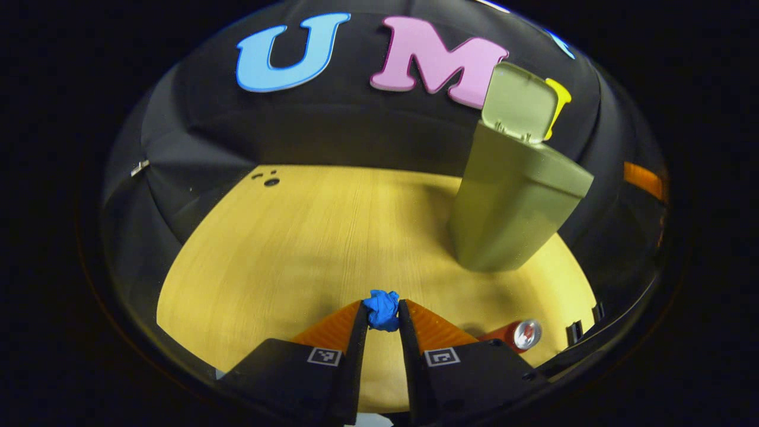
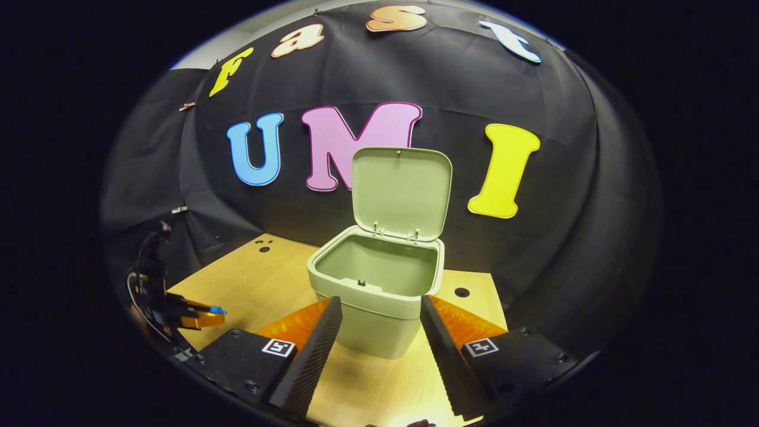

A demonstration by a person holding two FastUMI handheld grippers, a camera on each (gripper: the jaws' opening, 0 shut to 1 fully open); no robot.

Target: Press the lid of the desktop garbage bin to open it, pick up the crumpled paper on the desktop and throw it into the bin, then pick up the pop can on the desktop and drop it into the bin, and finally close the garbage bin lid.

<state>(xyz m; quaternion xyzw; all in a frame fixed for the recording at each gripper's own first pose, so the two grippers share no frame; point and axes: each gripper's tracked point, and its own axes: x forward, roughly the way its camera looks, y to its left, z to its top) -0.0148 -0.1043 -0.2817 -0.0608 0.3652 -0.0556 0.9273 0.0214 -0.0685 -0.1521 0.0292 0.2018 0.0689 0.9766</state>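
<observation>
In the left gripper view, your left gripper [image 1: 383, 312] had its two fingers drawn narrow and pressed on the blue crumpled paper [image 1: 382, 309], held at the fingertips above the wooden desktop [image 1: 284, 249]. The green garbage bin [image 1: 516, 201] stood at two o'clock from the paper, its lid [image 1: 519, 102] swung up and open. The red pop can [image 1: 516, 335] lay on its side at four o'clock, near the desktop's edge.

In the right gripper view, your right gripper [image 2: 379, 323] stood wide apart and empty, its fingers framing the bin [image 2: 376, 296] just ahead at twelve o'clock, apart from it. The lid [image 2: 400, 187] stood upright behind the bare bin mouth. At nine o'clock, your left gripper [image 2: 201, 317] held the paper [image 2: 216, 309] over the desktop [image 2: 261, 279].
</observation>
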